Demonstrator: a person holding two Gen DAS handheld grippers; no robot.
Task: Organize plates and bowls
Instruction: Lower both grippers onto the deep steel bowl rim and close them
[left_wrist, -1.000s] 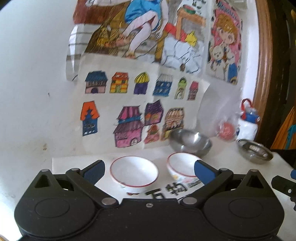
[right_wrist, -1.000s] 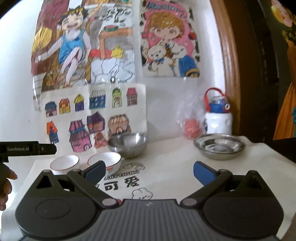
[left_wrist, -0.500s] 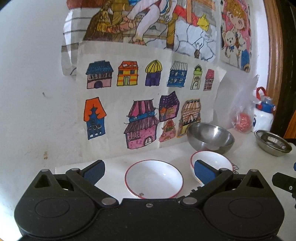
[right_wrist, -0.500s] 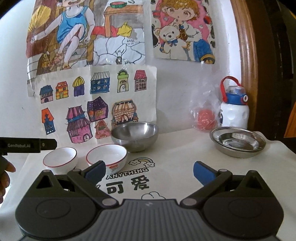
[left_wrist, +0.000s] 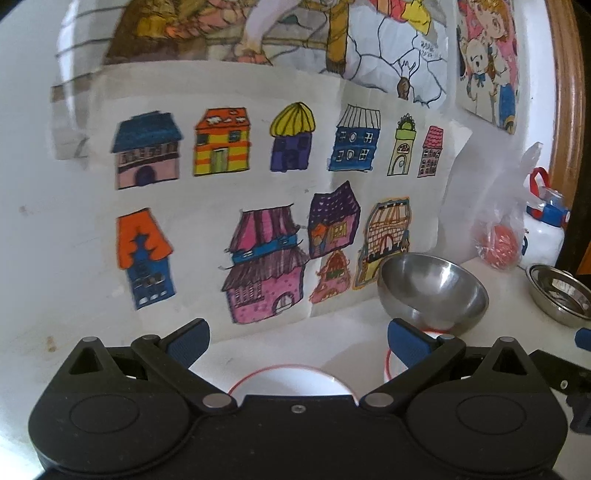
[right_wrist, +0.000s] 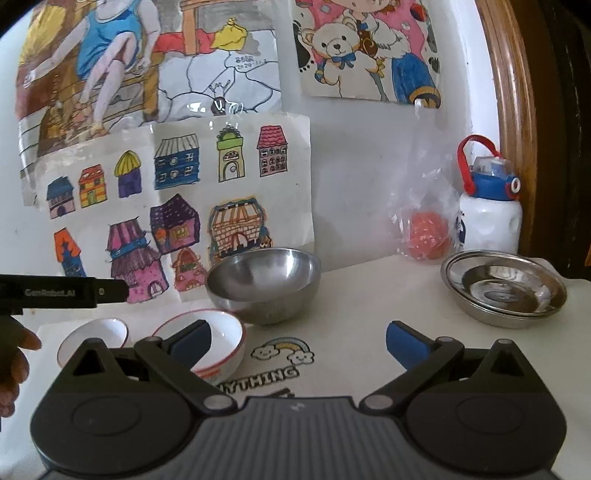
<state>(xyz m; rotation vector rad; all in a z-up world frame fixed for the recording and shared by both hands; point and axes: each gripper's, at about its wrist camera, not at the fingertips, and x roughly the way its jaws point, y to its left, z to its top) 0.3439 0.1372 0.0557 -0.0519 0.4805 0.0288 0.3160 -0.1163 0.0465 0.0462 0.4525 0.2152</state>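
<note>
On the cloth-covered table (right_wrist: 369, 295), two glossy white ceramic bowls with thin red rims sit side by side: the left white bowl (left_wrist: 291, 380) lies at 6 o'clock under the left gripper (left_wrist: 297, 334), whose blue ribbed pads stand wide apart, and the right white bowl (right_wrist: 221, 343) is partly behind a finger. The round polished steel bowl (right_wrist: 263, 284) sits at 12 o'clock behind them (against the drawings), with stacked shallow steel plates (right_wrist: 504, 291) at 2 o'clock. The right gripper (right_wrist: 297, 339) hovers level, jaws spread, empty.
</note>
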